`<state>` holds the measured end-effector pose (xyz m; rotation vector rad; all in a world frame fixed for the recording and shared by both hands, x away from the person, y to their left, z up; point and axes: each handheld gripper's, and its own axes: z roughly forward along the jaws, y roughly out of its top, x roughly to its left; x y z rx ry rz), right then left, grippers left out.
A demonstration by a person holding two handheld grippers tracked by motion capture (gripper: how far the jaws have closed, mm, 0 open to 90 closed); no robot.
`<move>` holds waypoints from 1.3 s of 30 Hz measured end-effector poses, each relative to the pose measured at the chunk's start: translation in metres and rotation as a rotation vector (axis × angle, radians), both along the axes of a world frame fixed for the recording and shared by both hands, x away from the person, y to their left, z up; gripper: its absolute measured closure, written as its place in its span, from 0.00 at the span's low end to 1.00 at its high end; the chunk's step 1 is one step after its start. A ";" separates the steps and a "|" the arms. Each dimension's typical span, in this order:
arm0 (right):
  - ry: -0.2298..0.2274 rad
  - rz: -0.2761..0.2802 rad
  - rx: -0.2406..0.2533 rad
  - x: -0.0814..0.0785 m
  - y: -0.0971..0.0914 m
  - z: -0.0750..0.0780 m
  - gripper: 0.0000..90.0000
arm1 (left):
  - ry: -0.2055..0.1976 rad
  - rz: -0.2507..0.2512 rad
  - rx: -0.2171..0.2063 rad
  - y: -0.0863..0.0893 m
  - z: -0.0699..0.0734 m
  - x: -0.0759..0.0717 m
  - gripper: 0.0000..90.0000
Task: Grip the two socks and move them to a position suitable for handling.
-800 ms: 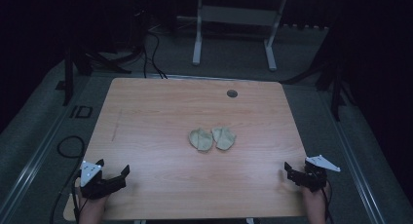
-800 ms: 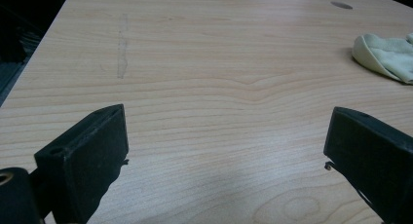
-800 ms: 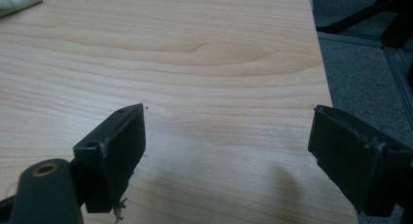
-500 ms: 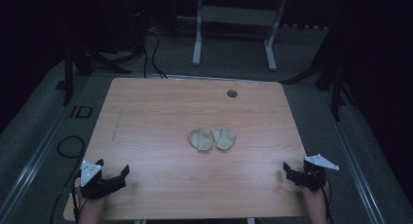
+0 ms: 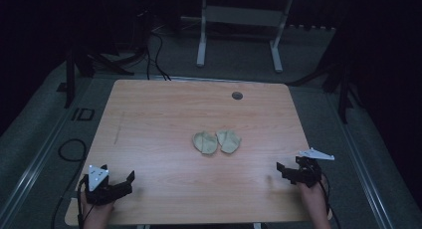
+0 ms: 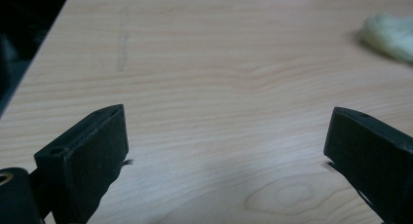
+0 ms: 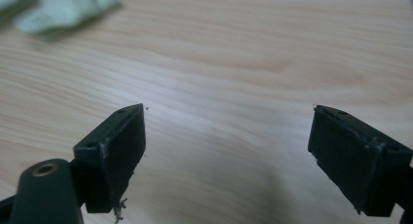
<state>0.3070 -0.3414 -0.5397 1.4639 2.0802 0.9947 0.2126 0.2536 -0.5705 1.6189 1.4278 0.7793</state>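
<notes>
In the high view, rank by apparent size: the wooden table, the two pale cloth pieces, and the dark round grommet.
1. wooden table, by far the largest.
2. The left cloth piece and right cloth piece look alike in size; no ranking between them.
3. dark round grommet, smallest.

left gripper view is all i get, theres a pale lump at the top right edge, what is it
Observer: One of two crumpled pale cloths; the left cloth lies mid-table touching the right cloth.
Operator: where's my other gripper
Observer: The right gripper sits at the table's near right edge, open with nothing between its fingers.
Operator: and the left one, near the cloths?
Observer: No, the left gripper is at the near left corner, open, well apart from them.
Operator: anything else on the table
Observer: A small dark round grommet near the far edge.
</notes>
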 end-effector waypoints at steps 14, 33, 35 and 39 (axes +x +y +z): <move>0.041 0.128 -0.015 0.039 0.071 0.009 0.16 | 0.048 -0.041 -0.062 -0.003 -0.002 0.004 0.03; 0.086 0.214 -0.106 0.098 0.167 0.015 0.20 | 0.056 -0.078 -0.051 -0.007 -0.003 0.007 0.03; 0.092 0.213 -0.121 0.105 0.175 0.012 0.23 | 0.053 -0.080 -0.055 -0.007 -0.003 0.007 0.03; 0.103 0.198 -0.148 0.113 0.186 0.007 0.24 | 0.053 -0.083 -0.059 -0.007 -0.003 0.007 0.03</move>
